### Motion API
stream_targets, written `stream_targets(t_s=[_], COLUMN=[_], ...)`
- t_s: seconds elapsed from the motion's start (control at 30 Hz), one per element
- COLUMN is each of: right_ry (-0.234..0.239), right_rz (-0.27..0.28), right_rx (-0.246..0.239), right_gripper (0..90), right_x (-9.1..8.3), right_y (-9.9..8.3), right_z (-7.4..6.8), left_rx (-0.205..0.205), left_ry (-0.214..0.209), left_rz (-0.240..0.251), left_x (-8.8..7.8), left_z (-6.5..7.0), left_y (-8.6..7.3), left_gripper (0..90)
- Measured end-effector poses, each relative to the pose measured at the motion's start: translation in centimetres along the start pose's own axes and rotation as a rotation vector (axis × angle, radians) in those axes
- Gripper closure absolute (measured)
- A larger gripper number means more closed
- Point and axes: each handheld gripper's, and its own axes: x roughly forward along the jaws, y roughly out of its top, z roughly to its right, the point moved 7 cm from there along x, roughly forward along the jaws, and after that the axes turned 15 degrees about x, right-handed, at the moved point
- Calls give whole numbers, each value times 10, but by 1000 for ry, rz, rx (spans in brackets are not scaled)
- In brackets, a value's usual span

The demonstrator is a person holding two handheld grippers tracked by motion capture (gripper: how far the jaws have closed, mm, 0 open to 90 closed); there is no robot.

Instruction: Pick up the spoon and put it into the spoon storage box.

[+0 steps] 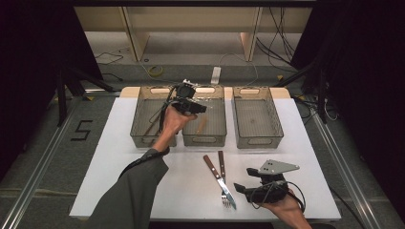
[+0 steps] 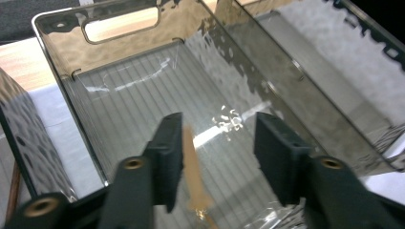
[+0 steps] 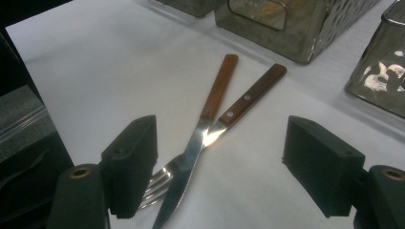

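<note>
Inside the middle bin [image 2: 62, 71], the wooden piece [image 2: 193, 176] lies lengthwise beside the left gripper [image 2: 217, 148], its jaws apart; right gripper [image 3: 219, 167] gapes over knife [image 3: 191, 157] and fork [image 3: 224, 119].

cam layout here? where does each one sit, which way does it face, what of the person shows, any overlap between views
High view: above the person's side, looking forward and down on the white table; shows both forearms, left gripper over the middle bin, right gripper open.
Left gripper view: rides the left gripper, looks down into the middle bin at a wooden-handled utensil; its own jaws show, parted.
Right gripper view: rides the right gripper, looks low across the table at the knife crossing the fork; own jaws show.
Shared: high and right gripper views both show knife and fork.
</note>
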Motion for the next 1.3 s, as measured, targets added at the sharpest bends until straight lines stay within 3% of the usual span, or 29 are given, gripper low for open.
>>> stream_targets(t_s=[0.13, 0.23, 0.43, 0.5, 0.73, 0.87, 0.97, 1.17, 1.3], right_ry=[3, 8, 16, 22, 31, 35, 43, 57, 62], right_rz=[-3, -1, 1, -1, -3, -3, -4, -10, -15], right_rx=[-6, -12, -11, -5, -13, -11, -9, -7, -4], right_gripper=[282, 282, 285, 285, 292, 301, 308, 318, 330], right_x=[1, 2, 5, 8, 14, 18, 22, 28, 31], right_y=[0, 1, 6, 8, 13, 17, 20, 25, 27], right_z=[-2, -3, -4, -6, -8, -8, -8, -10, -11], left_rx=[-14, -41, -42, -27, 15, 19, 50, 73, 66], left_ry=[-20, -47, -72, -81, -104, -107, -86, -50, -70], left_rz=[3, 48, 118, 110, 135, 167, 170, 175, 182], left_x=[-11, -24, -53, -59, -76, -85, -87, -92, -97], left_z=[-4, -5, 2, 7, 22, 28, 32, 36, 41], left_y=[-6, -9, -22, -30, -59, -75, -89, -109, -117], left_gripper=[354, 302, 231, 215, 199, 194, 195, 195, 192])
